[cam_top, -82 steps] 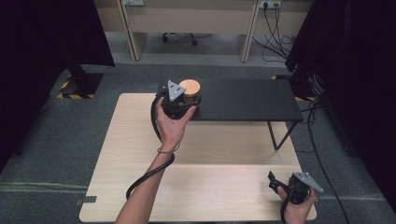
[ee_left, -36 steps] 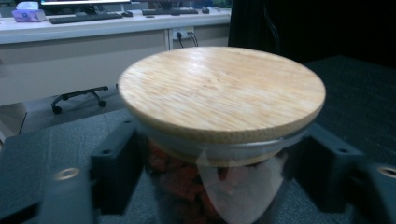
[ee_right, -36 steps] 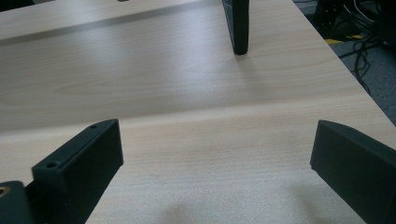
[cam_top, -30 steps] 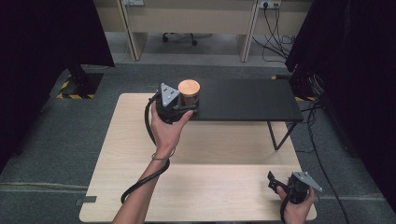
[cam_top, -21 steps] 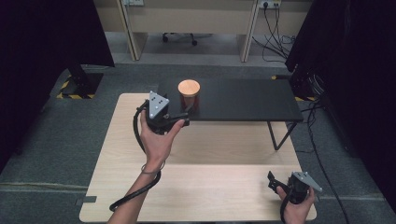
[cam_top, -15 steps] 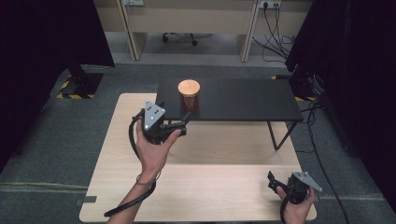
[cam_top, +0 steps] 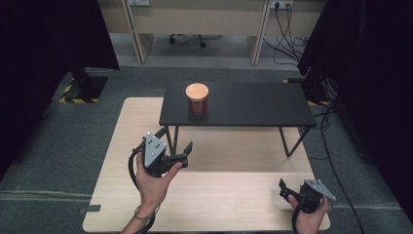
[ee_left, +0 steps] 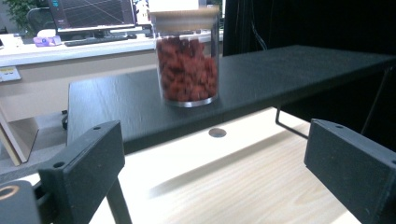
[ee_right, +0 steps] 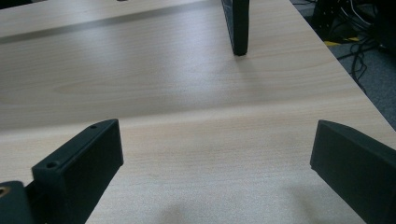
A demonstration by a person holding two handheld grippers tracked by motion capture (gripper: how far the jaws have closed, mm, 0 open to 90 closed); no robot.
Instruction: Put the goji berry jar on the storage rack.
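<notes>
Left gripper (cam_top: 178, 153), held in the person's left hand (cam_top: 153, 183), hovers over the pale wooden desk (cam_top: 229, 204) at about 8 o'clock in the high view, its jaws spread wide and released, nothing between them. It points toward 1 o'clock, at the near edge of the low black shelf (cam_top: 253, 105) that stands on thin metal legs across the far half of the desk. A grey three-cornered plate sits on its top and a black cable loops down beside the wrist.

On the shelf, near its left end at roughly 11 o'clock, stands a glass jar (cam_top: 197, 100) with a flat wooden lid, upright and well apart from both grippers. From the left gripper view the jar (ee_left: 187, 58) sits straight ahead at 12 o'clock, packed with small dark red pieces; beyond it runs a counter with a monitor (ee_left: 91, 11).

Right gripper (cam_top: 292, 190) rests low at 5 o'clock near the desk's front right corner, gripped by the right hand (cam_top: 307, 217). Its jaws are likewise released and wide, bare wood grain between them in the right gripper view, with one black shelf leg (ee_right: 236, 25) standing at 12 o'clock.
</notes>
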